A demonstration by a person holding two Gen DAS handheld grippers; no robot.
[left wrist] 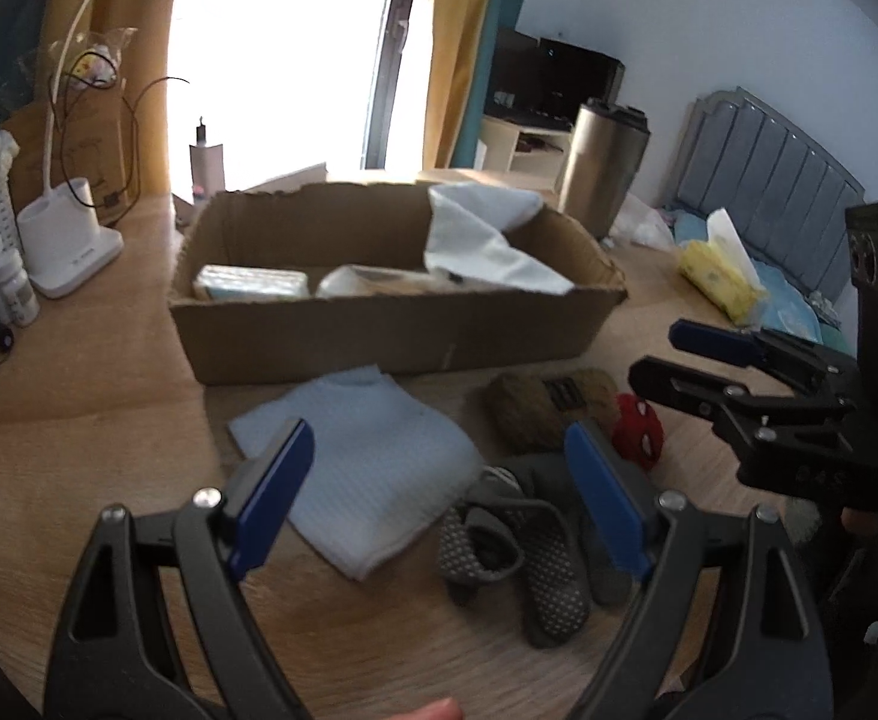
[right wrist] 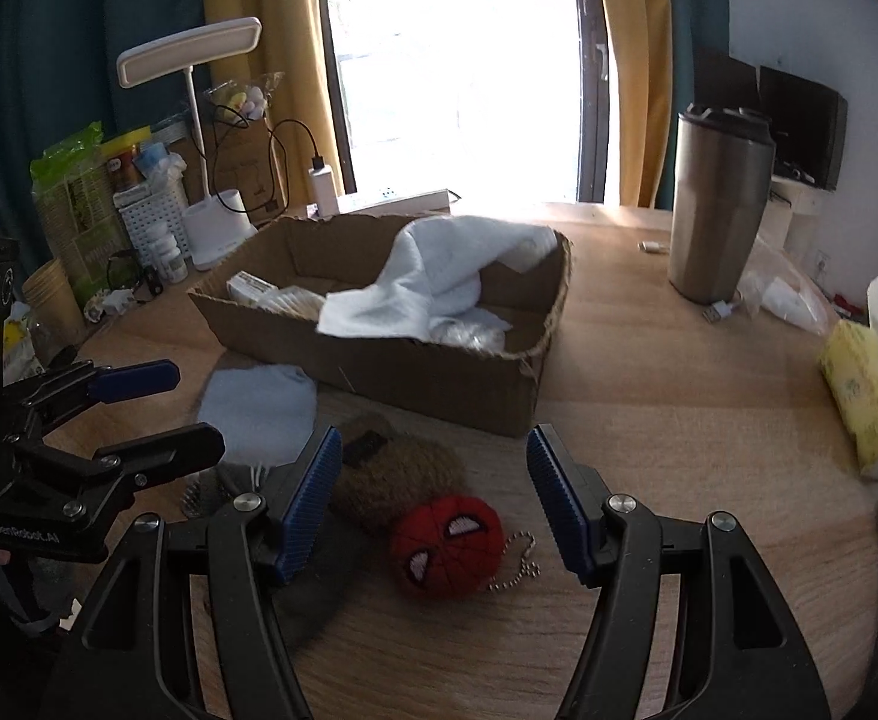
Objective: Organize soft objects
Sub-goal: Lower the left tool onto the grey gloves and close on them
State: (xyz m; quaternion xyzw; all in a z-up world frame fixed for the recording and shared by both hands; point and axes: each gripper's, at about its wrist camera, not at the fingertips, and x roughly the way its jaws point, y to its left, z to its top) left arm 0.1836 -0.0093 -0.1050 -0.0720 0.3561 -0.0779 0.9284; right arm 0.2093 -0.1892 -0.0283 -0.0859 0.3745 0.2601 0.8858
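My left gripper [left wrist: 439, 492] is open and empty above a folded light blue cloth [left wrist: 367, 456] and a pair of grey dotted socks [left wrist: 511, 552] on the wooden table. A brown fuzzy plush [left wrist: 535, 414] and a red spider-face plush [left wrist: 637, 429] lie to their right. My right gripper [right wrist: 436, 480] hangs open and empty over the red plush [right wrist: 445, 546], which has a bead chain; the brown plush [right wrist: 391, 474] lies just behind it. Behind them stands a cardboard box [right wrist: 391, 372] with a white towel [right wrist: 439, 282] draped over its edge. Each gripper appears in the other's view: right gripper [left wrist: 658, 354], left gripper [right wrist: 193, 408].
A steel tumbler [right wrist: 715, 210] stands at the back right and a yellow tissue pack [right wrist: 865, 396] at the right edge. A white desk lamp [right wrist: 211, 228], a white basket [right wrist: 151, 210], small bottles and cables crowd the back left. Packets lie inside the box [left wrist: 253, 282].
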